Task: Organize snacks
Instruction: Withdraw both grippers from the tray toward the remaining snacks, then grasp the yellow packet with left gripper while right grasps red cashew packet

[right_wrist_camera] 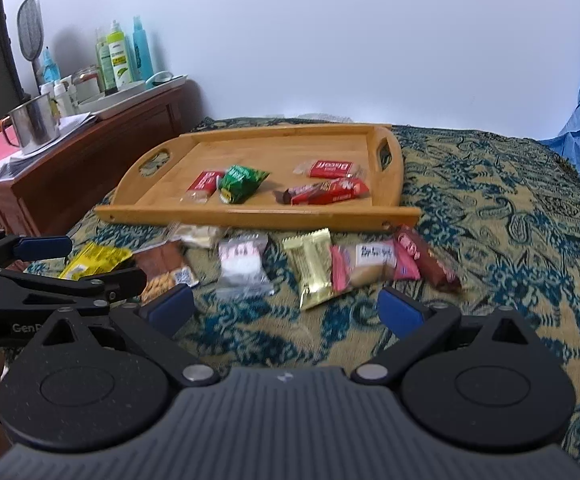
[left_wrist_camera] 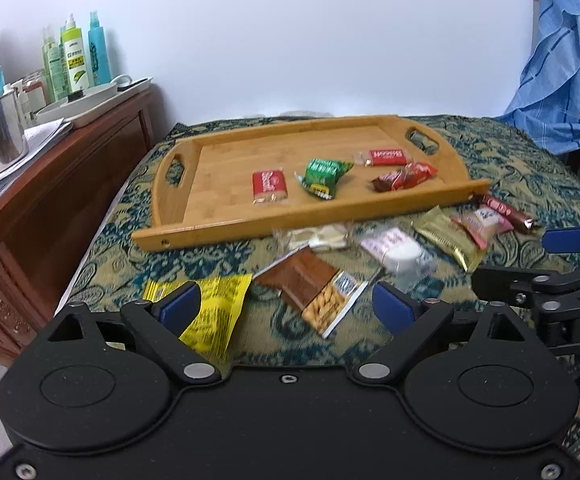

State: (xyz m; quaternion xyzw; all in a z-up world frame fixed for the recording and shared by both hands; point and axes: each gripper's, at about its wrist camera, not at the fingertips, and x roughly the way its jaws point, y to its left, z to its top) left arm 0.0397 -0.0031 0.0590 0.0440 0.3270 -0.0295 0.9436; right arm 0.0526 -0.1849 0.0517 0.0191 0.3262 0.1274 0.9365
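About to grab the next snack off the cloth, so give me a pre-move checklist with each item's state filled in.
1. Left claw open and empty: ok.
2. Right claw open and empty: ok.
3. Snacks left outside the tray, such as the yellow packet, brown almond packet and gold wrapper: ok, seven lie on the cloth.
4. Free space in the bamboo tray: ok, its left part is bare beside the green packet.
5. Claws apart from each other: ok, though they are close side by side.
6. Overlap among targets: not ok, the pink packet overlaps its neighbours.
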